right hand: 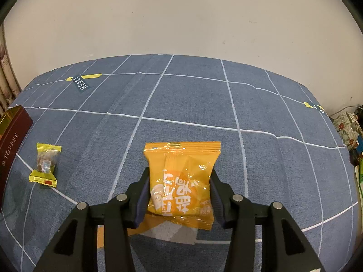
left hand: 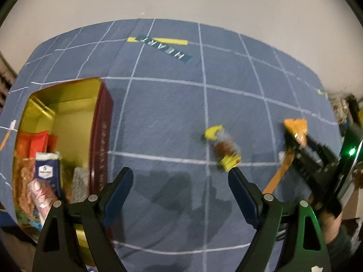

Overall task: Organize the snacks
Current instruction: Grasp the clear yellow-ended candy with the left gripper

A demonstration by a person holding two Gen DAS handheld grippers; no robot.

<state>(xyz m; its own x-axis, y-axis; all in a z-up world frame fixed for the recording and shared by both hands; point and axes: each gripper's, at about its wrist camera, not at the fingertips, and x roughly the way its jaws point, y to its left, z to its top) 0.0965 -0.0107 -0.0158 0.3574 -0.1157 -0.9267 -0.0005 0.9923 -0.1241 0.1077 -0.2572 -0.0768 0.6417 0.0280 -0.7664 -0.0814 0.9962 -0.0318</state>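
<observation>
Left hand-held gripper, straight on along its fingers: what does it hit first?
Probably bare blue tablecloth. The open left hand-held gripper holds nothing; the toffee tin lies left of that line, the yellow-wrapped candy right.

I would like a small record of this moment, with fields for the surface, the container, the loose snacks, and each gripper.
surface: blue checked cloth
container: open toffee tin, already holding several packets
loose snack: small yellow-wrapped candy lying on the cloth beside the tin
held snack: orange packet
right gripper: fingers closed on the orange packet's sides
left gripper: open, nothing between its fingers, above the cloth between tin and candy
</observation>
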